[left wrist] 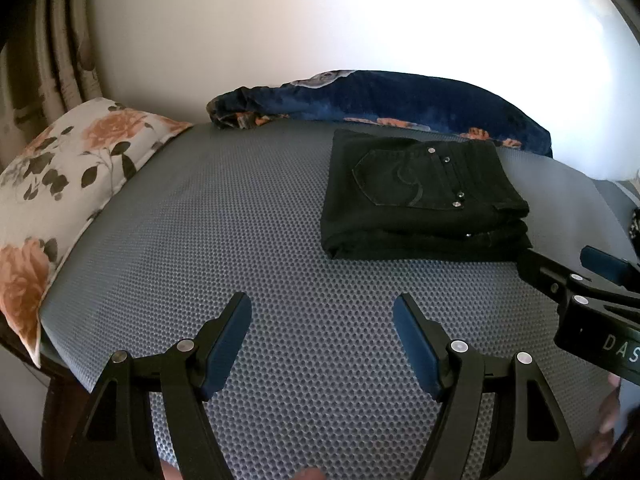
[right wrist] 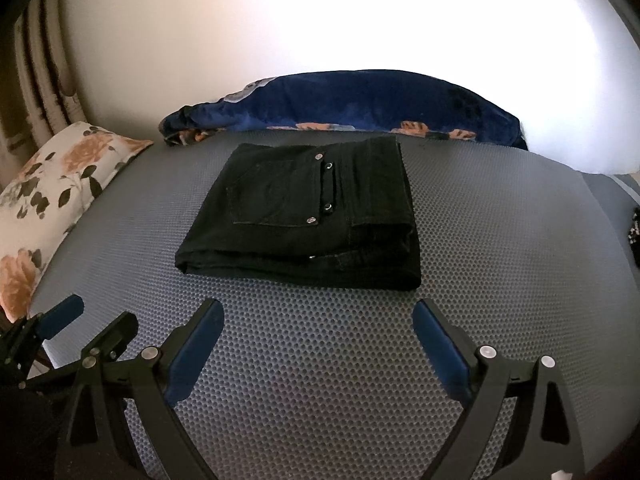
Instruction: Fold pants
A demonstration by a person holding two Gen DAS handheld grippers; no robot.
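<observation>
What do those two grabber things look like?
Both the left gripper and the right gripper are black frames with silver round bolts, and their two flat fingers wear dark blue pads. White letters "DAS" mark the right one's side.

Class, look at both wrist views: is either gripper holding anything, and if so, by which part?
Nothing is held. The left gripper and right gripper are both open over the mat, apart from the folded black pants.
</observation>
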